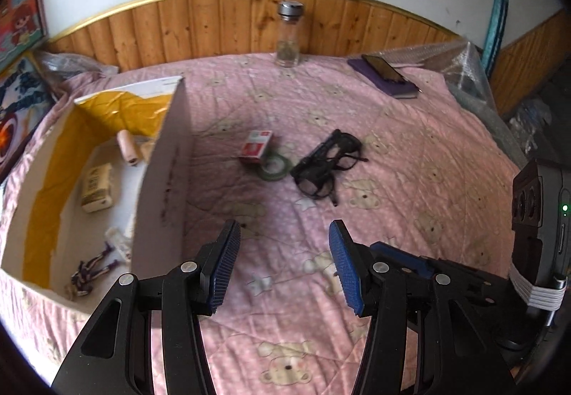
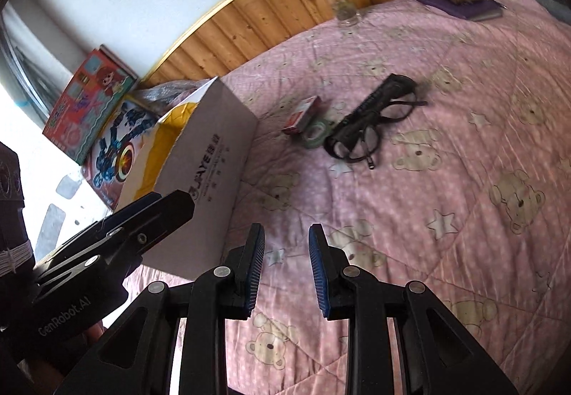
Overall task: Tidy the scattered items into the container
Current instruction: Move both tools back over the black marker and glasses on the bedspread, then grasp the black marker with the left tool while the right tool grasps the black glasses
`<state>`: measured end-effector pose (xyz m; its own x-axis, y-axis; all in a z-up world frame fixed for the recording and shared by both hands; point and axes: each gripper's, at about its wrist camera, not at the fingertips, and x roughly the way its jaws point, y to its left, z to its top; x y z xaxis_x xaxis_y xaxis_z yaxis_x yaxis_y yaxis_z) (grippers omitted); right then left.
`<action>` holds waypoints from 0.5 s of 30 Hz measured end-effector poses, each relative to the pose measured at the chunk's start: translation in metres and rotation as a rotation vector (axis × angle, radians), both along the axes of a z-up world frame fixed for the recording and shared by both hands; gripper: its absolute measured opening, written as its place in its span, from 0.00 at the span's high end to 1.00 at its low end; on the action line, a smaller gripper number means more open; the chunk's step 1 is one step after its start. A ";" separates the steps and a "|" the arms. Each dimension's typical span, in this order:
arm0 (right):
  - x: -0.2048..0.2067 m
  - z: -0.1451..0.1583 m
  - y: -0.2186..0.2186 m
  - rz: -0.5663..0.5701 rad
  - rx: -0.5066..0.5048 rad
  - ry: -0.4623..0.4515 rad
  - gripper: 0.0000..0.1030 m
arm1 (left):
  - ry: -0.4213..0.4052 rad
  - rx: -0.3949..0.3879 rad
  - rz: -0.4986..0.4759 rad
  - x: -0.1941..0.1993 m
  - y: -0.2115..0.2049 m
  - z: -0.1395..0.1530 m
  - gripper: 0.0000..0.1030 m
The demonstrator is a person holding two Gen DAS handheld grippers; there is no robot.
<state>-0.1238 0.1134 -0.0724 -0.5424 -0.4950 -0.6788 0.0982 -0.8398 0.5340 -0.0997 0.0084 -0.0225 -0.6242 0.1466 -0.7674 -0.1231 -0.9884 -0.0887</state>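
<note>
A white cardboard box [image 1: 162, 181] with a yellow lining stands open at the left on the pink bedspread; it also shows in the right wrist view [image 2: 210, 159]. Inside lie a tissue pack [image 1: 97, 188], a pink roll [image 1: 127, 147] and a braided cord [image 1: 92, 268]. On the bed lie a red-and-white small box [image 1: 256, 145] [image 2: 301, 115], a green tape roll [image 1: 273, 167] [image 2: 316, 132] and black glasses [image 1: 326, 163] [image 2: 371, 120]. My left gripper [image 1: 283, 266] is open and empty, short of these items. My right gripper [image 2: 287, 266] is open and empty, beside the box.
A glass jar [image 1: 288, 34] with a metal lid stands by the wooden headboard. A phone lies on a purple notebook [image 1: 387, 74] at the far right. Picture boxes [image 2: 92, 102] lean at the left wall. Plastic wrap [image 1: 467, 66] lies at the bed's right edge.
</note>
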 end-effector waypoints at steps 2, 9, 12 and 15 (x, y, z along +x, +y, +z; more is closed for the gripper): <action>-0.006 -0.004 0.011 -0.022 -0.023 -0.013 0.73 | -0.008 0.005 -0.019 -0.011 0.007 -0.002 0.47; -0.042 -0.017 0.038 -0.094 -0.098 -0.061 0.73 | -0.045 0.022 -0.025 -0.055 0.016 -0.011 0.47; -0.065 -0.028 0.045 -0.124 -0.137 -0.089 0.73 | -0.057 0.027 -0.025 -0.075 0.018 -0.015 0.47; -0.087 -0.042 0.050 -0.155 -0.175 -0.124 0.71 | -0.074 0.044 -0.029 -0.096 0.021 -0.020 0.47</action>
<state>-0.2103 0.1632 -0.1147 -0.5390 -0.5281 -0.6562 -0.1001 -0.7334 0.6724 -0.1957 0.0295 -0.0425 -0.5613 0.1987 -0.8034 -0.1431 -0.9794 -0.1422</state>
